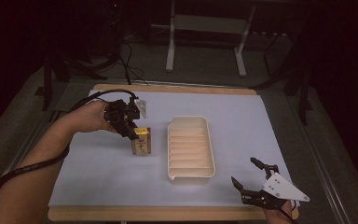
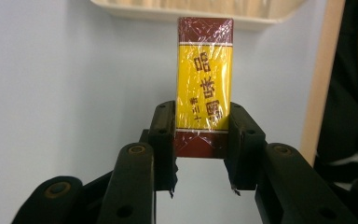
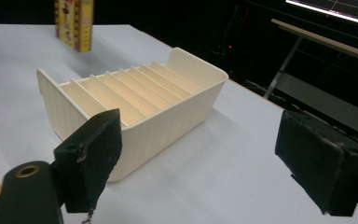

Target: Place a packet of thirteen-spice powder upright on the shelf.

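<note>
Clamping the yellow box (image 2: pixel 204 88), the left hand-held gripper (image 2: pixel 200 140) hides its lower edges; the right (image 3: pixel 198 154) gapes wide.

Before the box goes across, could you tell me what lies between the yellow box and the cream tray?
Nothing: in the high view a bare strip of blue mat separates the yellow box, held by the left gripper, from the cream tray.

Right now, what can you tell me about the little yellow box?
The yellow box is a small, flat carton with dark red bands at both ends and dark red characters printed on the yellow, wrapped in shiny clear film. The left gripper pinches its narrow sides near one end. It hangs upright above the pale blue table cover, just left of the cream ribbed tray, not touching it.
</note>
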`<state>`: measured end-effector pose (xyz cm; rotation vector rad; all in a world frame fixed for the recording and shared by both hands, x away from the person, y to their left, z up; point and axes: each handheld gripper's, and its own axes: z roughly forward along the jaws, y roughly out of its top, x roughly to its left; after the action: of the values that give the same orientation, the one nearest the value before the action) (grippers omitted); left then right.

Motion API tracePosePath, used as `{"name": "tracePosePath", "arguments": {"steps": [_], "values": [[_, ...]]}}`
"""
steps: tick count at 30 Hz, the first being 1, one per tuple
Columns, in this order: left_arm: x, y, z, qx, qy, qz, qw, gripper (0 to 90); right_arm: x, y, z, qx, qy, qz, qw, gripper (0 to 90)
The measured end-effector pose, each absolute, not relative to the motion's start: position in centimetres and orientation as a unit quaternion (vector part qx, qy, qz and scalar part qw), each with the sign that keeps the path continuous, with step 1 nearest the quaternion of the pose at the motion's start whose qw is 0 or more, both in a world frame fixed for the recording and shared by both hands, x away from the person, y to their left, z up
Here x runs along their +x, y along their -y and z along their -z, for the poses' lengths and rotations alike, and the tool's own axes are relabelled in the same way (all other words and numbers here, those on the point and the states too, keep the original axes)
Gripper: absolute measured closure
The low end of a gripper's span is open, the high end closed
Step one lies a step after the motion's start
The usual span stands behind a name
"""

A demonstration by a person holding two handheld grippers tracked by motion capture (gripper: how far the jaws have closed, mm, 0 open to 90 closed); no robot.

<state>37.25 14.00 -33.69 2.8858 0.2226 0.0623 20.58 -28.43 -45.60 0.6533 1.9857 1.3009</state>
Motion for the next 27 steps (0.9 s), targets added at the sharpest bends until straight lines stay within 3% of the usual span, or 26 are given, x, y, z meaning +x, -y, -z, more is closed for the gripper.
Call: {"name": "tracePosePath", "arguments": {"steps": [27], "values": [[40.0, -10.8, 31.6, 0.965, -0.078, -0.055, 0.242, 67.8, 20.6, 28.5, 45.6, 0.250, -0.761, -0.499, 0.331, 14.8]]}}
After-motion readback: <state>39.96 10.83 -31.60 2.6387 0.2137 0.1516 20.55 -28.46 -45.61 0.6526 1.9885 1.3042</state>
